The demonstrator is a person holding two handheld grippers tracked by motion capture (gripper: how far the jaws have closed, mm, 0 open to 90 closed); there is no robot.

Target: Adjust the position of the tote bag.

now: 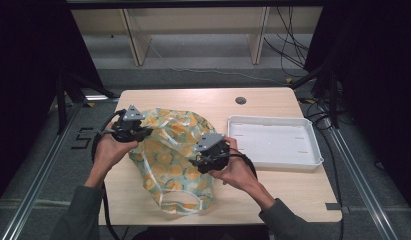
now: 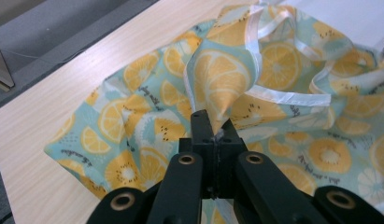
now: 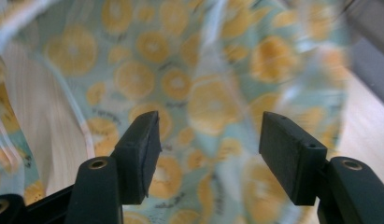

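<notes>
My left gripper (image 2: 213,128) pinches a raised fold of the thin, crinkly teal cloth bag printed with orange slices and edged in white tape (image 1: 173,155), which lies rumpled on the pale wood-grain table (image 1: 273,100). My right gripper (image 3: 206,149) stands parted over the cloth, holding nothing; its view is blurred. A white plastic tray (image 1: 275,142) sits beside the bag.

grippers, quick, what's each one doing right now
left gripper: shut on a fold of the citrus-print bag.
right gripper: open, nothing between its jaws, bag just beyond.
</notes>
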